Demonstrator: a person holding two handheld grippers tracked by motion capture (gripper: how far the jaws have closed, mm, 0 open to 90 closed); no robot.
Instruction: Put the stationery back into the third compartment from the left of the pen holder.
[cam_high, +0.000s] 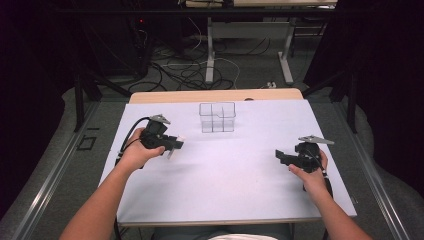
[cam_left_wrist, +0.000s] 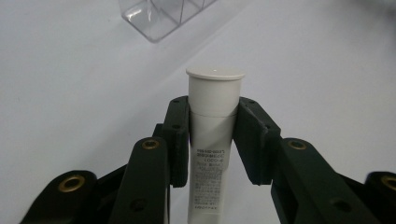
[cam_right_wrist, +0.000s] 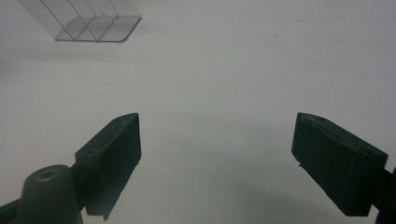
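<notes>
Left tool (cam_left_wrist: 212, 135) clamps a white capped tube (cam_left_wrist: 212, 121) above the counter (cam_high: 225, 170), short of the clear divided organizer (cam_high: 217, 117); right tool (cam_right_wrist: 217, 154) gapes empty. Next, likely: carry and lower the tube into a compartment.

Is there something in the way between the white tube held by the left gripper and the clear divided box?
Nothing visible does. The left gripper clamps the white tube, and the table between it and the clear divided box lies bare. The right gripper is far off to the side.
</notes>
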